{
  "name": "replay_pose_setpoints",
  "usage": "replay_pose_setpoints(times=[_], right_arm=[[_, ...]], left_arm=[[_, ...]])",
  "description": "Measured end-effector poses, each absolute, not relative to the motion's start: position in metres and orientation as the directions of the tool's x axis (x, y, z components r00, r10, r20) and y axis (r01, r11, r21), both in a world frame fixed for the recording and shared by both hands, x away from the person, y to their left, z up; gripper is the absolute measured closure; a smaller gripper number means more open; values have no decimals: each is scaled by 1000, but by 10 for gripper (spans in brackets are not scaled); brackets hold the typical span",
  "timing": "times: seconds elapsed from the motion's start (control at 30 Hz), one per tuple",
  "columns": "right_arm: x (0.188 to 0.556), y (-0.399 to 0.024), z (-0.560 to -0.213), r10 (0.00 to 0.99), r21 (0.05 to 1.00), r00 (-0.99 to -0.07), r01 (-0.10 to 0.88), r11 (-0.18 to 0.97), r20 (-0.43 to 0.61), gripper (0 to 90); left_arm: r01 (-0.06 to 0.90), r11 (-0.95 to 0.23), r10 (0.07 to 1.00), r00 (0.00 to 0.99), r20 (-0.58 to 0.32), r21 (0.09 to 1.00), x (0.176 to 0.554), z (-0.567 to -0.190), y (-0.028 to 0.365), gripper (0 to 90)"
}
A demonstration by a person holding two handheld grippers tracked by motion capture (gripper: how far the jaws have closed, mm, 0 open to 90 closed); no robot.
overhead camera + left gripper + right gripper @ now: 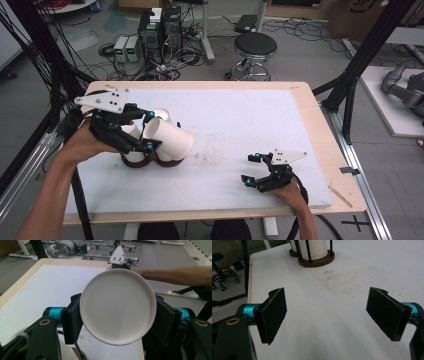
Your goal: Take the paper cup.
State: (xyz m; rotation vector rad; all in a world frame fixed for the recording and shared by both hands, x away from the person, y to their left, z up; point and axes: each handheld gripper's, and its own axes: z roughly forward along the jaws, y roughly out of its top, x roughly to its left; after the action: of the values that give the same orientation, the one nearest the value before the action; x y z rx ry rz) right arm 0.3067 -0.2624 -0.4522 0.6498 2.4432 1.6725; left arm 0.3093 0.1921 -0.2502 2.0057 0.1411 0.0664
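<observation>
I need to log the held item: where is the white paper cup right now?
The white paper cup lies tilted between the pads of the left gripper, at the table's left side, just above the round brown cup holders.

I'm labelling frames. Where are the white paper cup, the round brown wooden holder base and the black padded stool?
white paper cup (117, 306), left gripper view, flat bottom
brown wooden holder base (317, 262), right gripper view, front edge
black padded stool (255, 45), high view, seat
</observation>
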Motion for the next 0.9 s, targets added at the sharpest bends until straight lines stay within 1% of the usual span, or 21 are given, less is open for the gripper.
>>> replay_pose_setpoints(times=[0.13, 0.33, 0.47, 0.8, 0.9], right_arm=[[307, -262, -452, 406, 910, -902, 283, 301, 147, 174], [307, -263, -452, 403, 910, -902, 288, 299, 153, 174], [308, -263, -452, 408, 908, -899, 295, 296, 159, 174], [306, -261, -452, 415, 909, -900, 276, 311, 131, 174], [306, -262, -452, 413, 910, -901, 277, 309, 134, 174]], left_arm=[[92, -370, 142, 989, -42, 924, 303, -265, 195, 330], [105, -333, 160, 986, -54, 937, 296, -286, 197, 330], [126, -331, 172, 982, -72, 935, 295, -297, 197, 330], [129, -319, 153, 985, -83, 939, 292, -316, 198, 329], [119, -310, 154, 985, -73, 943, 291, -319, 200, 329]])
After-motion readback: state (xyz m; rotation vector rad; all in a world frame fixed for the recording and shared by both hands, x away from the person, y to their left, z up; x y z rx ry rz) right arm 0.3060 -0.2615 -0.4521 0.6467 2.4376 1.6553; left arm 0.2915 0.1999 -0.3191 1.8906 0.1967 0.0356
